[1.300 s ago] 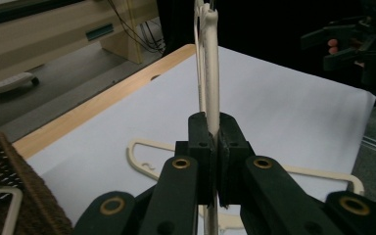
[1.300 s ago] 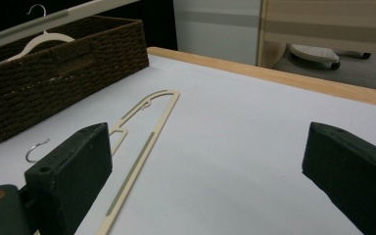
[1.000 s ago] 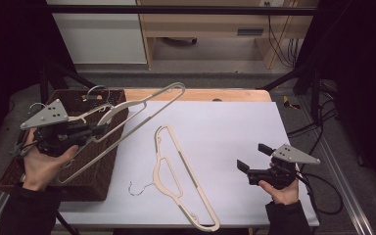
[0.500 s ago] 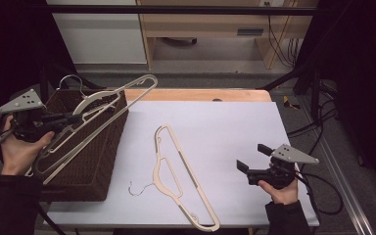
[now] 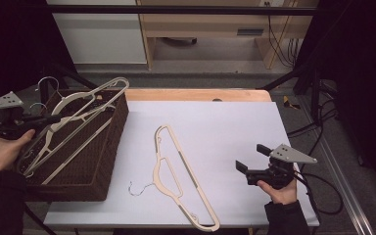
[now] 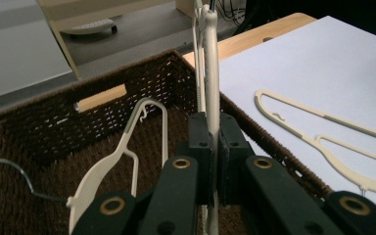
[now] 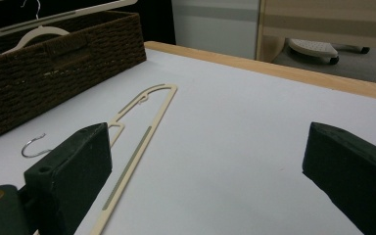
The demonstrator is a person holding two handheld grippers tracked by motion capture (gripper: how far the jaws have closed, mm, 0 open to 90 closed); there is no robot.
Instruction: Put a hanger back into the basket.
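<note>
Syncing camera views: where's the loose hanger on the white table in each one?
High view: hanger lies flat at table centre, hook toward the basket.
Left gripper view: hanger at right, on the white sheet past the basket.
Right gripper view: hanger left of centre, hook at far left.
Shared landmark: the basket.

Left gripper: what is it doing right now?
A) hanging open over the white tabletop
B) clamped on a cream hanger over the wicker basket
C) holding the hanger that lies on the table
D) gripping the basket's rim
B: the left gripper has its jaws shut on the cream hanger, held above the brown wicker basket.
</note>
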